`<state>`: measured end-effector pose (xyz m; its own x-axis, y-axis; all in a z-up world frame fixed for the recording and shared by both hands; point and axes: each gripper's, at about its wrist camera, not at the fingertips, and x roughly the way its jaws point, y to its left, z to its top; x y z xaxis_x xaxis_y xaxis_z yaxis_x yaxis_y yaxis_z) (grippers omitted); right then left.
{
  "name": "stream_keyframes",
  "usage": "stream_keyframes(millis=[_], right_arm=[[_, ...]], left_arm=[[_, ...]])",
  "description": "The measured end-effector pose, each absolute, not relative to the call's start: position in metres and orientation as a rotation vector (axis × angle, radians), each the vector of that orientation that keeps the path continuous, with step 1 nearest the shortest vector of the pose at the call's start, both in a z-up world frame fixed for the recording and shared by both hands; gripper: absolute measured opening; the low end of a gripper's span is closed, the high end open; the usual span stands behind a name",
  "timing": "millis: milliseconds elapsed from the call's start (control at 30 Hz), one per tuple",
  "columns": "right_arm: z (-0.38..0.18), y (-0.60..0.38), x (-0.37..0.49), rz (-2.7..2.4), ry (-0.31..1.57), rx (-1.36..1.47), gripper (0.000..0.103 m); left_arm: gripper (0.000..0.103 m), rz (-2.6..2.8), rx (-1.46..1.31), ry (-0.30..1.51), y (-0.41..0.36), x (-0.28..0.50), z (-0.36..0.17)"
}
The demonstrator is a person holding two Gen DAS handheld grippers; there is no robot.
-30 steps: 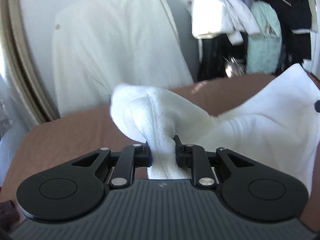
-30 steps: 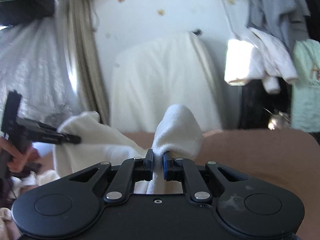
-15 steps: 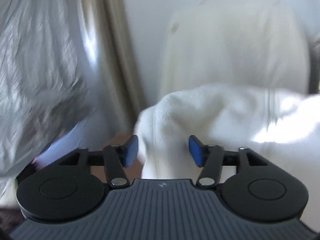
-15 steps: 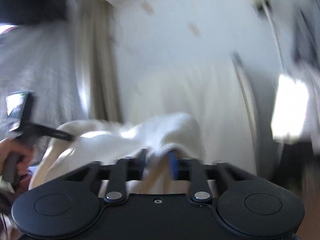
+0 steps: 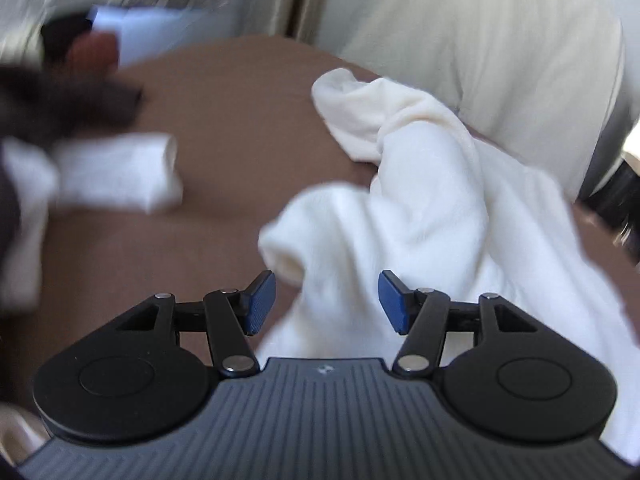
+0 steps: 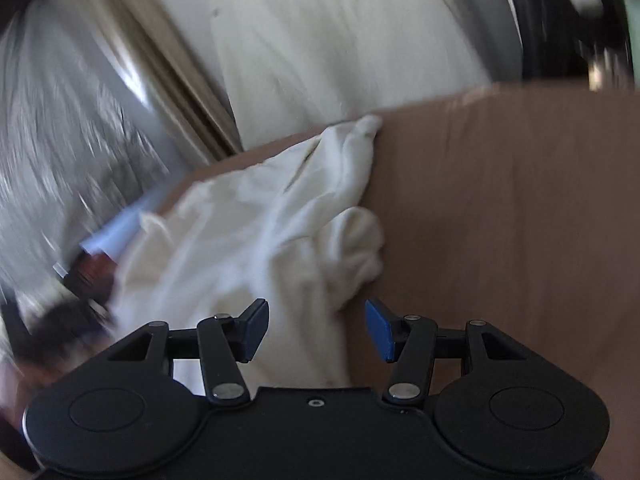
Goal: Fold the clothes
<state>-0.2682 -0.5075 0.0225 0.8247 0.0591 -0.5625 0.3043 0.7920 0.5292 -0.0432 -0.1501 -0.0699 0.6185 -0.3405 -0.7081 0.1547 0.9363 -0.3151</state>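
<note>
Both tongs are spread wide and pinching nothing. The left gripper (image 5: 327,300) has its blue pads apart with the white fleece garment (image 5: 432,216) bunched up in the gap and running off to the right of the frame, lying loose on the brown bed surface (image 5: 224,128). The right gripper (image 6: 317,330) is spread too, and the same garment (image 6: 256,232) sits in front of it, from center to lower left of its frame, crumpled with a knot-like lump near the middle.

Stuff around: in the left wrist view there's a small rolled white piece (image 5: 120,172) at middle left, lying apart from the main garment with bare brown between them. Further up left is a dark blurry shape (image 5: 68,108) that I can't make out, and something pale blue and reddish behind it, too smeared to tell. A big cream-covered panel (image 5: 500,60) leans at the upper right, just behind the garment's far end. The right wrist view shows that same cream panel (image 6: 340,40) at top center, a curtain (image 6: 160,80) to its left, and dark hanging clothes (image 6: 560,40) at upper right.

Open room: the whole right half of the right wrist frame is bare brown surface (image 6: 520,220). The far edge of the bed runs right under the cream panel, and the garment's tip reaches almost to that edge.
</note>
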Motion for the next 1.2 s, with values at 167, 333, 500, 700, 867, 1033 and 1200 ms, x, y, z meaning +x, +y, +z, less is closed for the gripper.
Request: stream_keyframes(millis=[167, 333, 500, 700, 867, 1033, 1200], right_arm=[[0.0, -0.501, -0.279, -0.119, 0.58, 0.792, 0.061], [-0.047, -0.505, -0.286, -0.063, 0.629, 1.134, 0.061], [-0.063, -0.51, -0.269, -0.058, 0.622, 1.146, 0.062], [-0.054, -0.505, -0.254, -0.016, 0.606, 0.944, 0.064], [-0.062, -0.51, -0.244, 0.175, 0.557, 0.974, 0.057], [-0.044, -0.504, -0.255, 0.11, 0.444, 0.815, 0.025], [-0.005, -0.496, -0.279, -0.021, 0.266, 0.619, 0.024]], left_arm=[[0.059, -0.203, -0.168, 0.872, -0.14, -0.057, -0.074], [0.061, -0.206, -0.107, 0.835, -0.135, -0.051, -0.071], [0.084, -0.339, -0.452, 1.101, -0.127, -0.021, -0.114], [0.083, -0.364, -0.453, 1.089, -0.137, -0.019, -0.116], [0.053, -0.423, -0.382, 1.013, -0.161, -0.014, -0.112], [0.016, -0.405, -0.104, 0.803, -0.199, -0.028, -0.086], [0.014, -0.286, 0.065, 0.415, -0.204, -0.073, -0.03]])
